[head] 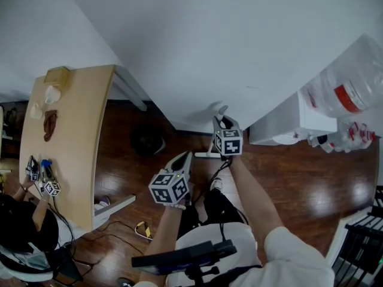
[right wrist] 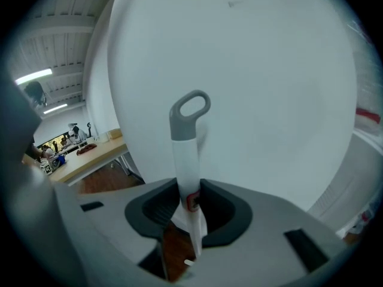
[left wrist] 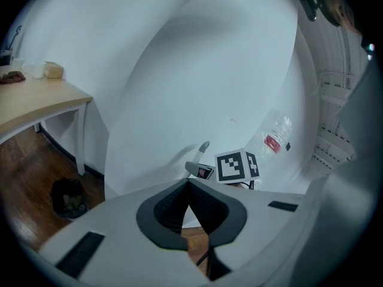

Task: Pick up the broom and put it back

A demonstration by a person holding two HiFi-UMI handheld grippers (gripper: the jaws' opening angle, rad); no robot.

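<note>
Tongs before the white wall (right wrist: 269, 88): right tongs (right wrist: 189, 187) clamp the upright broom (right wrist: 185, 166) by its white handle just below the grey loop (right wrist: 182, 127), left tongs (left wrist: 188, 183) pressed together, empty; likely hazard: the smooth handle slipping or swinging into the wall if lifted one-handed.

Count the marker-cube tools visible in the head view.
4. Left tool and right tool, shut on the broom handle, at centre; a third tool and fourth tool with another person at the wooden table's near edge. Others may be hidden.
</note>
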